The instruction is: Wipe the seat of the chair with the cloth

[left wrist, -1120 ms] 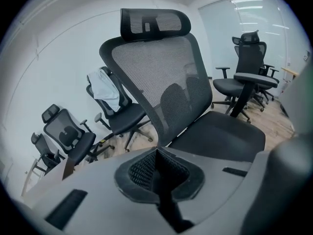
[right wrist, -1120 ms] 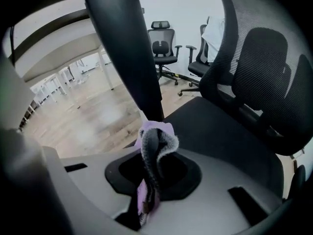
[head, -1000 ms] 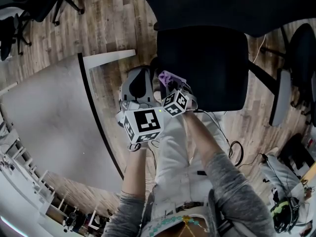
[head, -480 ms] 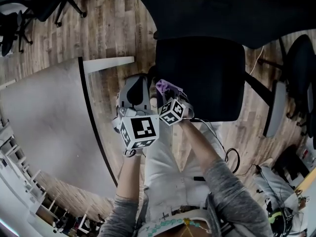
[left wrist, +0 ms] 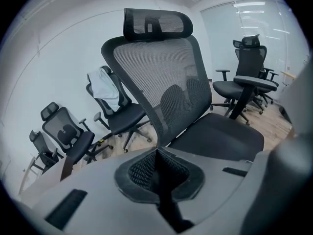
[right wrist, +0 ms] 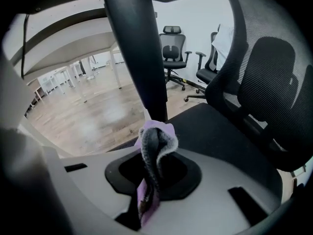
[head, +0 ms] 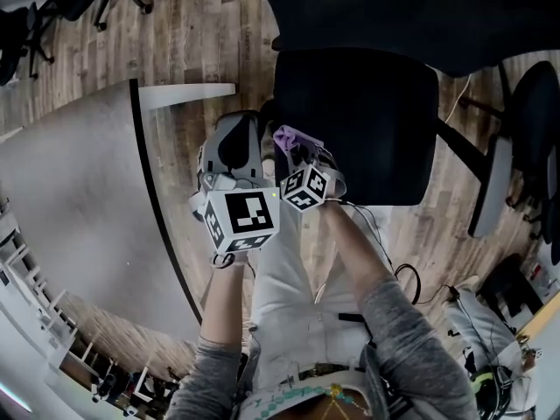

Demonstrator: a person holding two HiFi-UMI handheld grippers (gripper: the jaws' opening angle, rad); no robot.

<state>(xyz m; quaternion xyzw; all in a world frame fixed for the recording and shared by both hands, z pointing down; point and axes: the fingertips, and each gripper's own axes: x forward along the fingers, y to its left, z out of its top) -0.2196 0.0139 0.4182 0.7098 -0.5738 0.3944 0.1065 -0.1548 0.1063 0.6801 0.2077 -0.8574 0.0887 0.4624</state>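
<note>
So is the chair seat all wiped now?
Probably not. Done: the cloth is picked up, the right gripper shut on it. In hand: it hangs by an edge of the seat. The left gripper is shut and empty. Left: wiping across the seat, which shows no wipe marks.

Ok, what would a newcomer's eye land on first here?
The purple cloth stands out, pinched in the shut right claw by the near corner of the black chair seat. Beside it the left claw is shut on nothing, facing the mesh backrest.
</note>
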